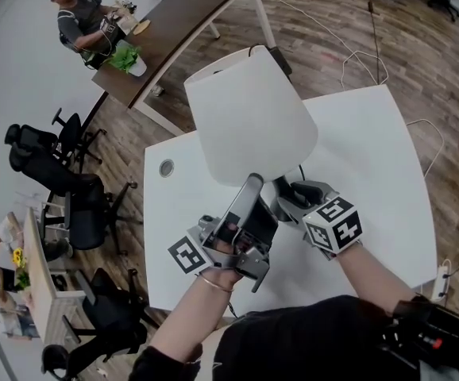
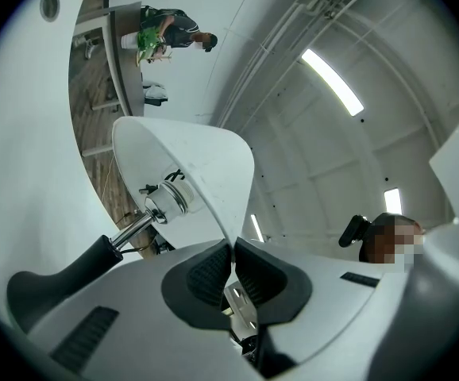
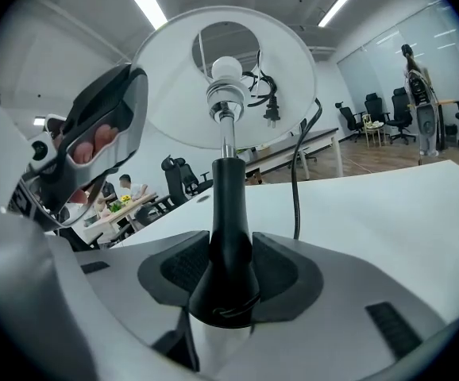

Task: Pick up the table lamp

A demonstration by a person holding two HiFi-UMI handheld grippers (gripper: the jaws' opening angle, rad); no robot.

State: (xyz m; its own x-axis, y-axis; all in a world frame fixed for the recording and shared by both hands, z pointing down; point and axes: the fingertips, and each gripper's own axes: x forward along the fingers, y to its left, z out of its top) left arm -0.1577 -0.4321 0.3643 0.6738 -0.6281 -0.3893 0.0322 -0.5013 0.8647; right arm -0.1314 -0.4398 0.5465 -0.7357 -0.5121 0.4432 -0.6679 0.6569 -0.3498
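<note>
A white table lamp (image 1: 249,117) is over the middle of a white worktop (image 1: 364,157). 2 hands hold it, each with a tool.

The left hand-held gripper (image 2: 233,252) is pinched tight on the thin bottom edge of the lamp's shade (image 2: 206,165). Its 2 jaws are almost together, with only the edge of the shade between them. The left gripper view looks up into the shade and shows the shiny metal part (image 2: 170,197) that holds the bulb.

The right hand-held gripper (image 3: 229,268) is lower down. Its jaws sit on both sides of the black stem (image 3: 229,213), and the dark pads press on it. In the right gripper view the stem goes straight up to the round bulb (image 3: 227,71) inside the shade. A black cord (image 3: 297,189) hangs down beside the stem to the worktop.

In the head view the 2 tools are close together under the shade. Each has a cube with black and white squares, 1 on the left (image 1: 188,254) and 1 on the right (image 1: 334,225). The foot of the lamp is hidden, so I cannot tell if it touches the worktop.

The worktop has a small round hole (image 1: 167,167) near its left side. Past it is a wood floor (image 1: 333,46) and a long brown table (image 1: 182,22). A person (image 1: 82,18) sits at that table beside a green plant (image 1: 125,58). Black chairs (image 1: 79,197) stand at the left.
</note>
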